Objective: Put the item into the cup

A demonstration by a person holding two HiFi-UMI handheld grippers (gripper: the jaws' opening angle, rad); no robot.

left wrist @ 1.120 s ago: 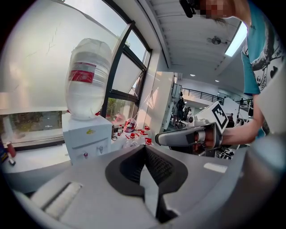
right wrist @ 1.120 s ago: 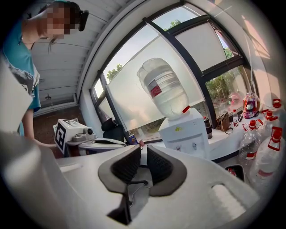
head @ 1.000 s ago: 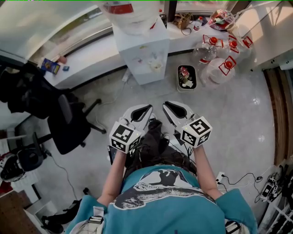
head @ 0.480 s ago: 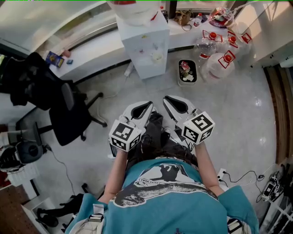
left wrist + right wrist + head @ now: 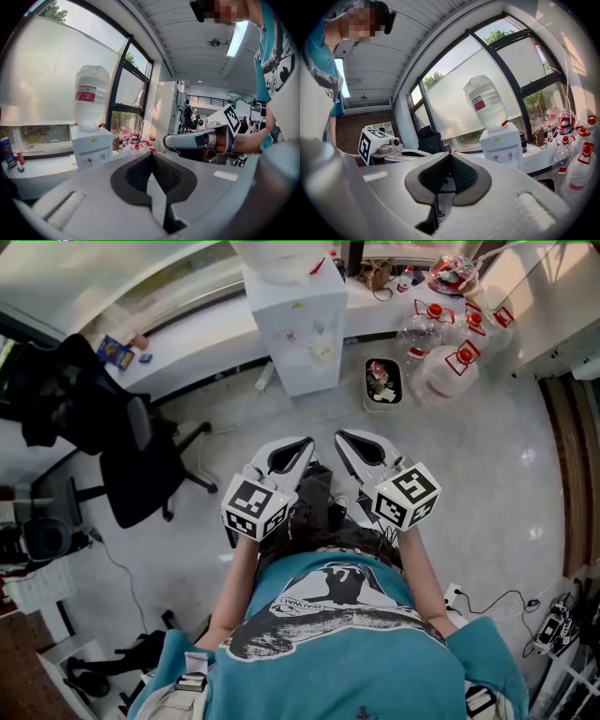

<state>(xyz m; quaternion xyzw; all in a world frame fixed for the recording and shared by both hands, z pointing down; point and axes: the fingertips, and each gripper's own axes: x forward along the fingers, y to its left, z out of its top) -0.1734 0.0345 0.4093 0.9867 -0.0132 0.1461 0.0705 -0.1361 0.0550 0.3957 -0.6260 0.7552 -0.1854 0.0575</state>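
Both grippers are held out level at waist height in front of the person, side by side over the tiled floor. My left gripper is shut, its dark pads meeting with nothing between them. My right gripper has just been closing and now stands shut, its pads together and empty. Each shows in the other's view: the right gripper and the left gripper. I cannot make out a cup or an item for it in any view.
A white water dispenser with a bottle on top stands ahead against a white ledge. Several big water bottles and a small bin stand to its right. A black office chair is on the left. Cables lie at right.
The person has stepped along, so the chair and dispenser have slid slightly right in the head view. Both grippers stay side by side and have risen a little.
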